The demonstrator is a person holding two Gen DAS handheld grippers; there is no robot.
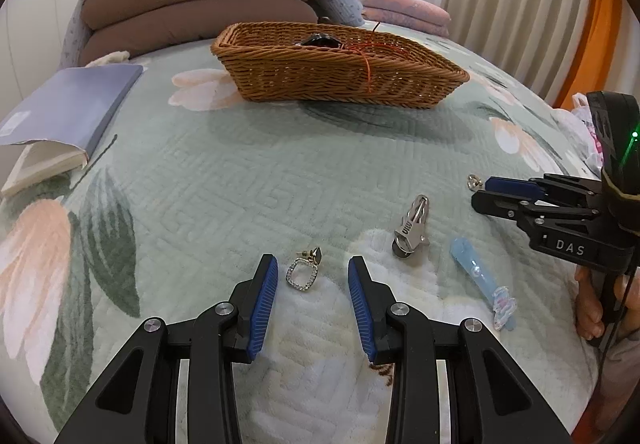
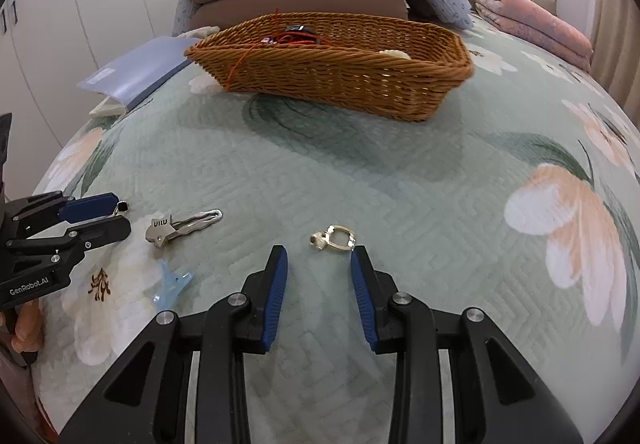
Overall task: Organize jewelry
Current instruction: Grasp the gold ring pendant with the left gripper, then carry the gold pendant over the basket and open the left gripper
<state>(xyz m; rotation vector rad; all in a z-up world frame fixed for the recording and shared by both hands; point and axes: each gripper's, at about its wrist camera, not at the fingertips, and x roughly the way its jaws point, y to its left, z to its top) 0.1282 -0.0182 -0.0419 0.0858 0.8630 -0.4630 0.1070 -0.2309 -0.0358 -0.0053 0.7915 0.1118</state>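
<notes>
A sparkly square-hoop earring (image 1: 303, 271) lies on the quilted bedspread between the fingertips of my open left gripper (image 1: 313, 268). A second, gold earring (image 2: 334, 237) lies just ahead of my open right gripper (image 2: 319, 258). A silver hair clip (image 1: 412, 231) (image 2: 180, 226) and a light blue hair clip (image 1: 480, 278) (image 2: 170, 286) lie between the two grippers. A woven wicker basket (image 1: 336, 80) (image 2: 340, 80) stands further back, holding a dark item and a red cord. The right gripper (image 1: 486, 192) shows at the right of the left wrist view.
A blue book (image 1: 68, 112) lies at the left on the bed. Stacked brown cushions under a blue blanket (image 1: 208, 0) and folded pink bedding (image 2: 536, 24) lie behind the basket. Curtains hang at the right, white wardrobes at the left.
</notes>
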